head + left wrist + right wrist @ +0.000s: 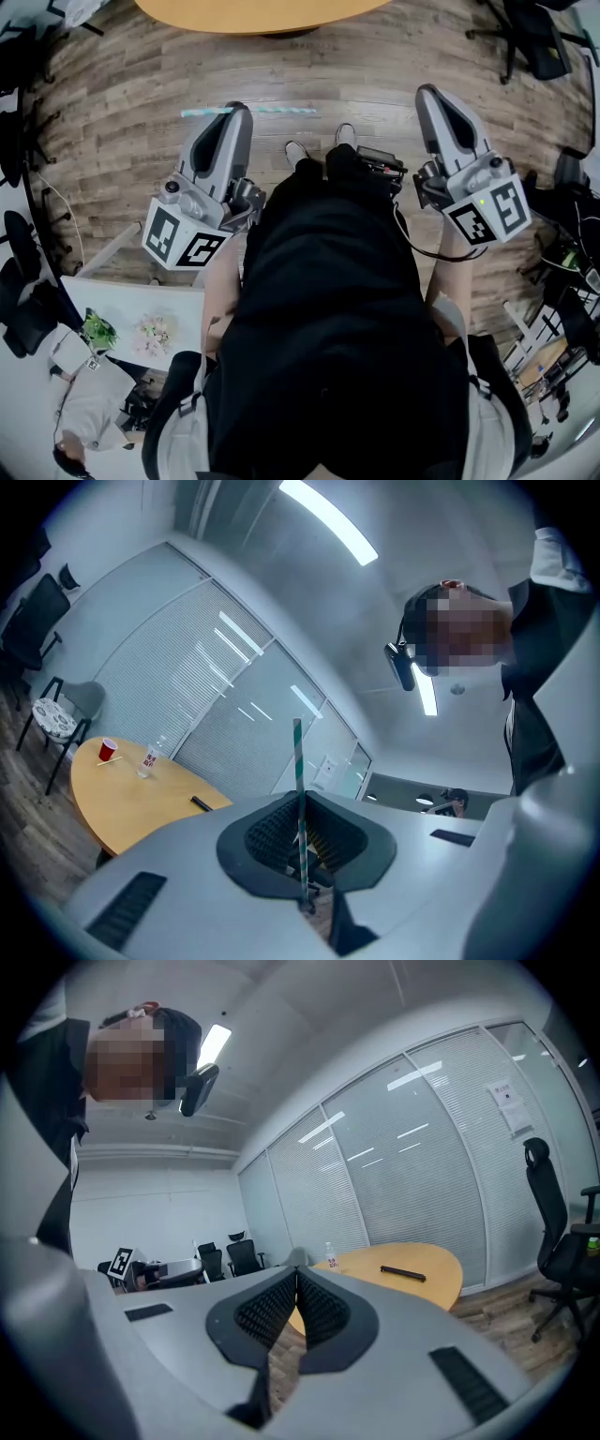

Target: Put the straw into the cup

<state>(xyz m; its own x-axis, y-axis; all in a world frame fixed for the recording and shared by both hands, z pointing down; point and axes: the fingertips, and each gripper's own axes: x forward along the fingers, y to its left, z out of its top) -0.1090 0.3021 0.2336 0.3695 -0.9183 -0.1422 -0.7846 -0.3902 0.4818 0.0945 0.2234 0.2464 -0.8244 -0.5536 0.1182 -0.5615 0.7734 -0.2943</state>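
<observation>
A green-and-white striped straw (298, 761) stands pinched between the pads of my left gripper (301, 803), which is shut on it. In the head view the straw (272, 110) sticks out sideways from the tip of the left gripper (234, 111), above the wooden floor. The red cup (109, 750) stands far off on a round wooden table (131, 803). My right gripper (296, 1277) is shut with nothing in it; from the head camera the right gripper (429, 92) is held at the person's right side.
A water bottle (150, 758) and a flat black object (201, 803) share the table with the cup. The table's edge (262, 14) lies ahead across the floor. Office chairs (530, 37) stand at the far right, cables and clutter along both sides.
</observation>
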